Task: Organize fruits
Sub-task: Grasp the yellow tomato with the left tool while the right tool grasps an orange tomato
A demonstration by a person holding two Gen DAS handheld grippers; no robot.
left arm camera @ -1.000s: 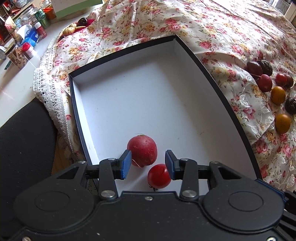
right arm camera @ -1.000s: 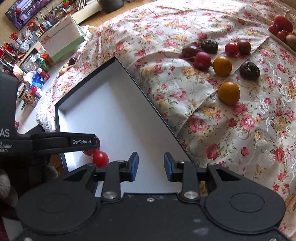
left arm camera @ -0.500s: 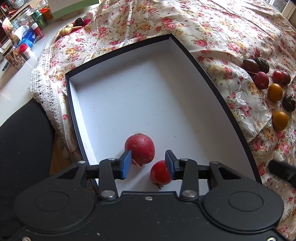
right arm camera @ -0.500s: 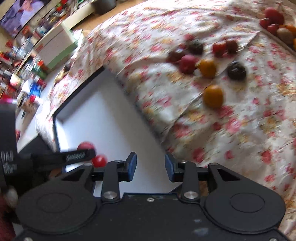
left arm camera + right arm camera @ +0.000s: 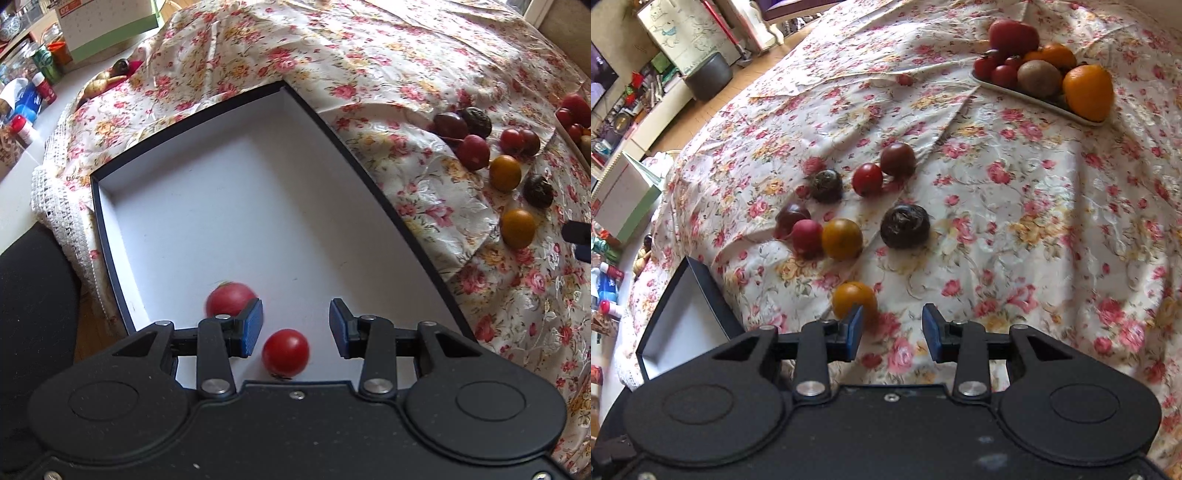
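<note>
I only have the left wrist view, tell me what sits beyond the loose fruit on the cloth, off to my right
Observer: A white tray heaped with fruit, including a kiwi.
Operator: And where is the right gripper?
Observer: The right gripper hangs open over the cloth, beside the nearest yellow tomato.
Operator: Does it hold anything?
Observer: No, nothing lies between its fingers.
</note>
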